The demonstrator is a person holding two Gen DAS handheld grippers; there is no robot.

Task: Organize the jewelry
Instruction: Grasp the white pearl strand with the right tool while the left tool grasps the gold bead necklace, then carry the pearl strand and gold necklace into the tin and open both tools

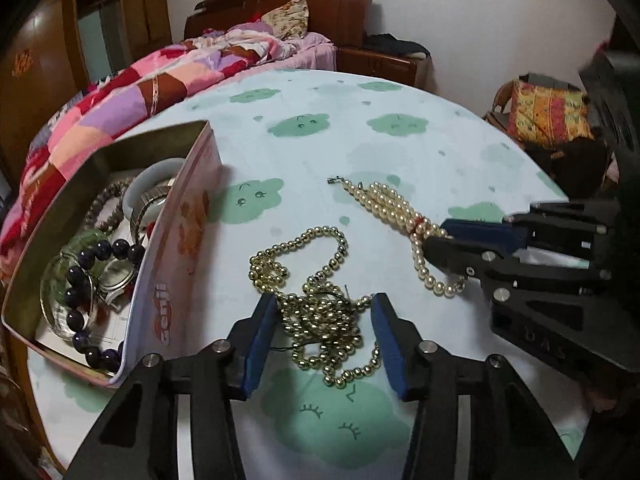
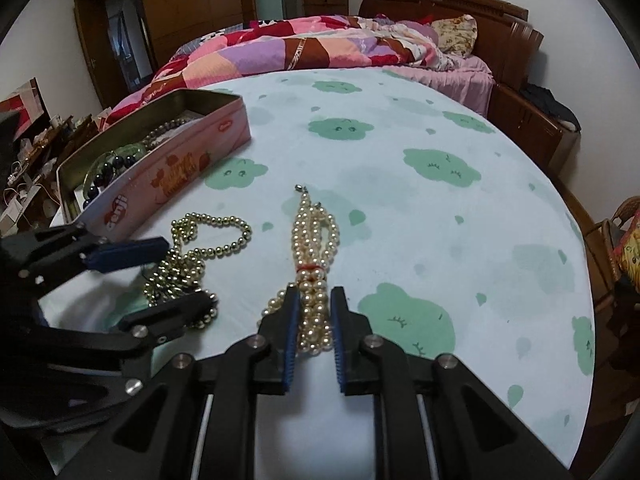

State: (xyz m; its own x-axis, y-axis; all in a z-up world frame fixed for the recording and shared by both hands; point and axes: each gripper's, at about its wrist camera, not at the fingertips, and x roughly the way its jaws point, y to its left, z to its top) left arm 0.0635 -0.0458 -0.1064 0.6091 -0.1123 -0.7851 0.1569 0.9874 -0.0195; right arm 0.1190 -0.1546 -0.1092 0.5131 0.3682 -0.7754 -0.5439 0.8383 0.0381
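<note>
At the left of the frame in the left wrist view, the open tin (image 1: 176,240) holds bracelets and watches. At lower centre, the left gripper (image 1: 324,312) stands with fingers apart, straddling the heaped gold bead chain (image 1: 320,304) on the table (image 1: 304,152). At right, the right gripper (image 2: 314,312) has its fingers close against the pearl strand (image 2: 316,240), seemingly pinching it. The strand's long axis runs straight ahead of that gripper. The tin lies to the left, nearer the left gripper.
</note>
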